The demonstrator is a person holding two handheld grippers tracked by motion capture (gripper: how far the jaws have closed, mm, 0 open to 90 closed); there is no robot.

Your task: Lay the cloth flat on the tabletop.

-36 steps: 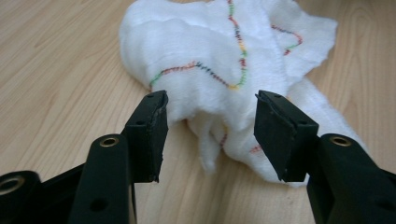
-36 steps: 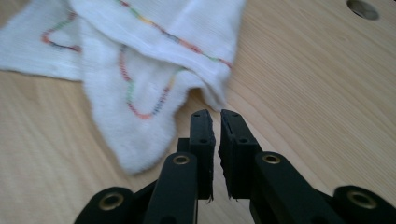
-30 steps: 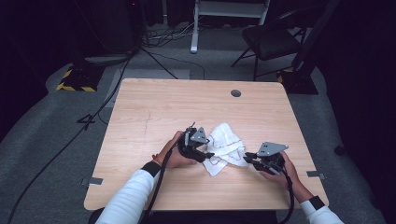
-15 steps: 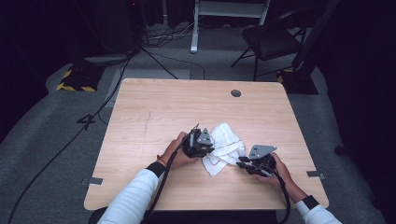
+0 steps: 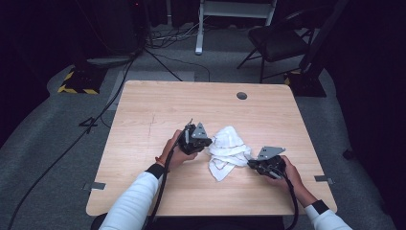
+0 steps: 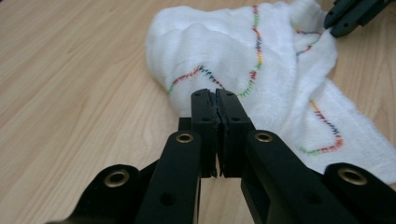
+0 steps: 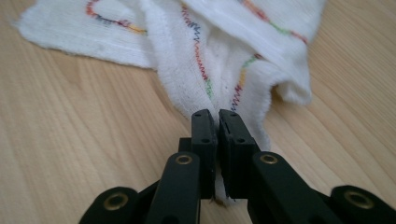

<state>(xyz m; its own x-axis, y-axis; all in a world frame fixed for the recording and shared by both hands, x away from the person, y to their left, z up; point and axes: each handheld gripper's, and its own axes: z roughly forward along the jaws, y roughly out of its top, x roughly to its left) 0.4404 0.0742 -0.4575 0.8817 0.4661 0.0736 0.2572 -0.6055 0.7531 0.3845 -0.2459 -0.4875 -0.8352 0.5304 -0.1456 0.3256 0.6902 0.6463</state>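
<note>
On the wooden table (image 5: 143, 110), toward its near edge, the left gripper (image 5: 207, 143) sits at the left side of a crumpled white cloth (image 5: 227, 148) — its jaws have just been closing and now pinch a fold of the fabric along the multicoloured stitching (image 6: 254, 56). The cloth lies bunched between the two hands. At its right side, nearer the table's right edge, the right gripper (image 5: 250, 164) is pressed together on another fold — fabric caught between its pads.

The cloth (image 6: 280, 56) is white, soft, nubby terry with coloured zigzag stitching. The table (image 6: 70, 93) is pale, smooth, matt wood grain. The left gripper (image 6: 217, 100) looks matt black plastic with brass-coloured rivets.
</note>
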